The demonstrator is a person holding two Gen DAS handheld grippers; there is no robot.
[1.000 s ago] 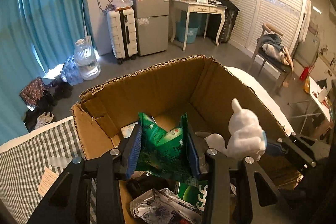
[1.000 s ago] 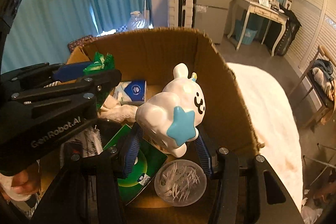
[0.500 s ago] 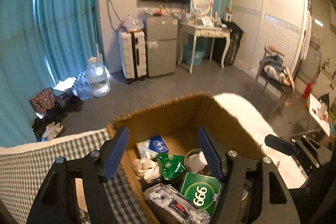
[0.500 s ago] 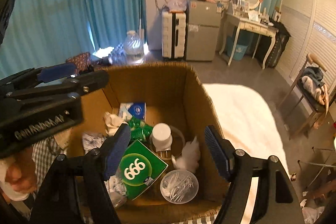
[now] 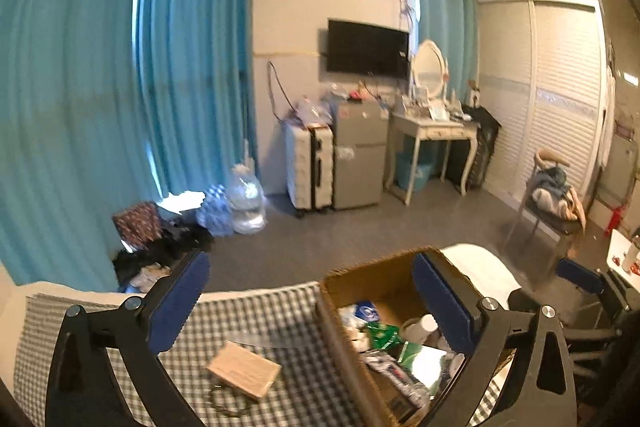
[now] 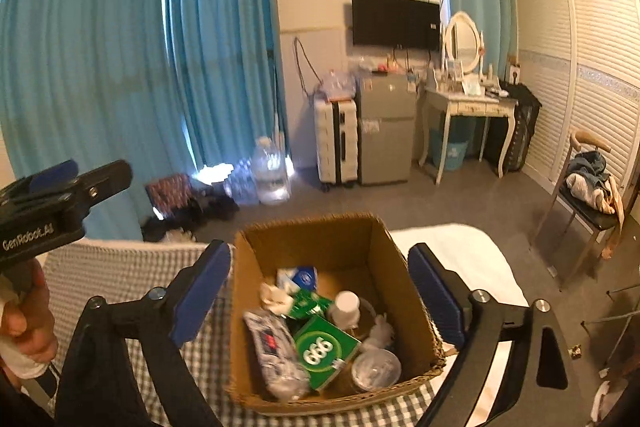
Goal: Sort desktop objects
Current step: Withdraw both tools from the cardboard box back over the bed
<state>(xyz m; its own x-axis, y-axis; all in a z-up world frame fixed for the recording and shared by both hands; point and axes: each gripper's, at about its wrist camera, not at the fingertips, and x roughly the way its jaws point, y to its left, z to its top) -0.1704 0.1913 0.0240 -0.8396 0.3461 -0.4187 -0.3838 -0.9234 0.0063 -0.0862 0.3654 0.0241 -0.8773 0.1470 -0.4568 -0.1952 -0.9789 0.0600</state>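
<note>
A brown cardboard box [image 6: 384, 255] stands on a checked cloth [image 6: 120, 275] and holds several items: a green "666" box [image 6: 324, 349], a green packet [image 6: 310, 303], a white toy [image 6: 380, 331], a white cup [image 6: 346, 303], a clear round tub [image 6: 376, 367] and a wrapped pack [image 6: 276, 351]. My right gripper [image 6: 320, 291] is open and empty, high above the box. My left gripper [image 5: 312, 303] is open and empty, raised left of the box [image 5: 360, 275]. A small tan notebook [image 5: 244, 369] and a dark ring-shaped thing [image 5: 228, 397] lie on the cloth [image 5: 280, 311].
The left gripper also shows at the left edge of the right wrist view [image 6: 60, 187], held by a hand. White bedding [image 6: 460, 255] lies right of the box. Beyond are floor, blue curtains [image 6: 120, 47], water bottles [image 6: 272, 171], a suitcase, a small fridge and a chair [image 6: 588, 195].
Both grippers opened and dropped their loads into the box: the left its green packet, the right its white toy. Both then rose and pulled back; the left moved left over the cloth.
</note>
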